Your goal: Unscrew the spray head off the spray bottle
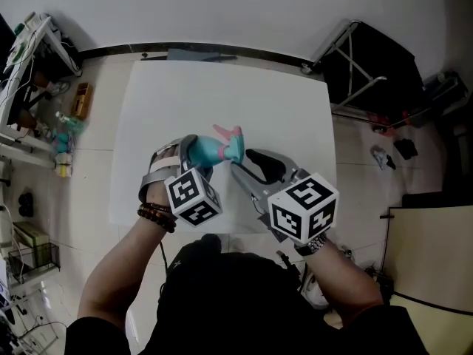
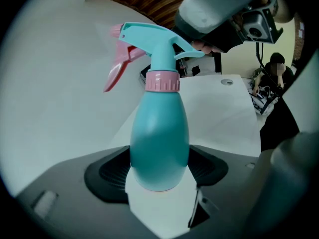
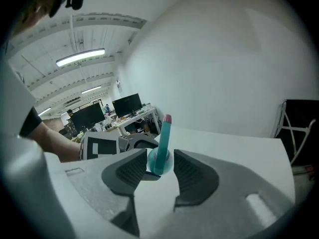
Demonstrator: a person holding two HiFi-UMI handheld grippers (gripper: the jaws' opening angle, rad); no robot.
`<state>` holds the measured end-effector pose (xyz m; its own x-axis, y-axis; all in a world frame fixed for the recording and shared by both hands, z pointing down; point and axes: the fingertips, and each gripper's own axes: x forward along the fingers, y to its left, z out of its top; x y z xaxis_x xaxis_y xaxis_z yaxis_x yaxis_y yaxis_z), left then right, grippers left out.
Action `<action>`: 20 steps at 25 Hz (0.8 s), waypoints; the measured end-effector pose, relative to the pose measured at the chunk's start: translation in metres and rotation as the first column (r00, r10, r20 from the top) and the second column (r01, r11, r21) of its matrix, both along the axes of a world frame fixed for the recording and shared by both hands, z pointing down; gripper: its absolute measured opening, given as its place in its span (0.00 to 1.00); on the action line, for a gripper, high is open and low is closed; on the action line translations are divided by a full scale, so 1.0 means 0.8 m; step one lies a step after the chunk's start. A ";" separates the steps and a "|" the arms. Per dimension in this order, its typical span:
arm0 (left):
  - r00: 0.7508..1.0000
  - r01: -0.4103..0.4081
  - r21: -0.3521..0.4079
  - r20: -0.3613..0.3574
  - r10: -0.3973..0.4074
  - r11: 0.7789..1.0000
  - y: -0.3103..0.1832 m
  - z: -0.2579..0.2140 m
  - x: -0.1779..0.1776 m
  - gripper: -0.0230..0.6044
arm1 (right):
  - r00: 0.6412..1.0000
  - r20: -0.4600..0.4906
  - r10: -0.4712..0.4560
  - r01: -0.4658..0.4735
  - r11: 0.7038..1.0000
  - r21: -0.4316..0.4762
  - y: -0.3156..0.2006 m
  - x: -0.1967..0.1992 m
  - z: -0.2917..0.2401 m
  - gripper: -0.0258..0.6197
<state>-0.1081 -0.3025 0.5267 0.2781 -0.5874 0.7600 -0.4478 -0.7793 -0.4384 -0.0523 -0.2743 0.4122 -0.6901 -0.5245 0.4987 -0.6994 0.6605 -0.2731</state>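
The left hand-held gripper [image 2: 158, 169] clamps the spray bottle [image 2: 159, 133] by its body. The right hand-held gripper [image 3: 154, 171], jaws half apart, faces the spray head [image 3: 163, 138] straight ahead — in line, untouched.

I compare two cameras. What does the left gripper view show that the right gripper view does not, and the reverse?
Only the left gripper view: the side of the spray bottle, with its pink collar and pink trigger, and the left hand-held gripper with its jaws pressed on the teal body.

Only the right gripper view: the spray head end-on between the open jaws of the right hand-held gripper, untouched; the marker cube; monitors.

Both: the bottle and the white table.
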 end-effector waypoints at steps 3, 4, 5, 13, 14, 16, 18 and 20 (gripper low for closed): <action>0.999 -0.025 0.021 0.049 0.024 0.999 0.001 -0.001 -0.008 0.65 | 1.000 0.010 -0.005 0.005 1.000 -0.029 0.000 -0.009 0.002 0.28; 0.998 -0.030 0.026 0.064 0.028 0.999 0.002 0.000 -0.010 0.65 | 1.000 0.011 -0.007 0.007 0.999 -0.039 0.001 -0.011 0.003 0.28; 0.996 -0.035 0.033 0.078 0.032 0.999 0.004 -0.001 -0.010 0.65 | 1.000 0.011 -0.009 0.009 0.999 -0.049 0.003 -0.012 0.005 0.28; 0.979 -0.086 0.114 0.193 0.063 0.990 0.007 -0.017 -0.003 0.65 | 0.999 -0.013 -0.038 0.037 0.993 -0.115 0.005 -0.015 0.019 0.28; 0.978 -0.087 0.120 0.200 0.062 0.989 0.007 -0.020 0.001 0.65 | 0.999 -0.015 -0.039 0.037 0.992 -0.121 0.004 -0.013 0.021 0.28; 0.975 -0.089 0.125 0.213 0.061 0.988 0.008 -0.022 0.006 0.65 | 0.999 -0.020 -0.042 0.039 0.991 -0.131 0.001 -0.010 0.025 0.28; 0.971 -0.092 0.123 0.229 0.062 0.988 0.010 -0.021 0.007 0.65 | 0.998 -0.030 -0.051 0.046 0.989 -0.141 -0.001 -0.008 0.027 0.28; 0.970 -0.087 0.121 0.235 0.056 0.989 0.012 -0.023 0.012 0.65 | 0.997 -0.043 -0.065 0.058 0.987 -0.151 -0.002 -0.005 0.031 0.27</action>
<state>-0.0987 -0.2933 0.5083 0.1497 -0.6702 0.7269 -0.2681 -0.7351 -0.6226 -0.0562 -0.2756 0.4372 -0.6924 -0.3993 0.6010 -0.6734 0.6567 -0.3394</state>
